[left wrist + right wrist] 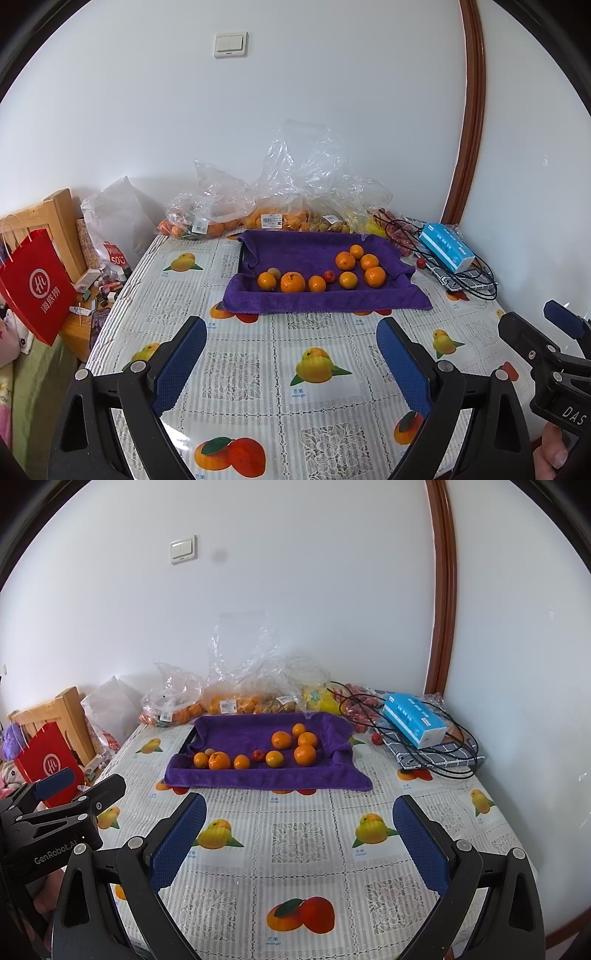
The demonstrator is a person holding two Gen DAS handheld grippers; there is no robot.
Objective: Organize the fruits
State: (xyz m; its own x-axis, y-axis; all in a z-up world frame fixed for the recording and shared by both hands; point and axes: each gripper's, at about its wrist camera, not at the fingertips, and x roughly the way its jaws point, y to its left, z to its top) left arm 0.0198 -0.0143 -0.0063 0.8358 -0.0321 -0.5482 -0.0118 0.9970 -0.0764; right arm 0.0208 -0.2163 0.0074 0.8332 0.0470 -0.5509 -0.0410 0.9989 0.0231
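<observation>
Oranges (343,260) and one small red fruit (329,276) sit loose on the purple towel (295,251) at mid-frame, more bagged behind. Left gripper (291,365) and right gripper (299,843) both hang released and empty over the table (236,373) at the bottom. Risk: round fruit may roll off the sagging towel edge when nudged, or squirt from a pinch. Readable: "GenRobot.AI", "DAS", and "mango" on the tablecloth
</observation>
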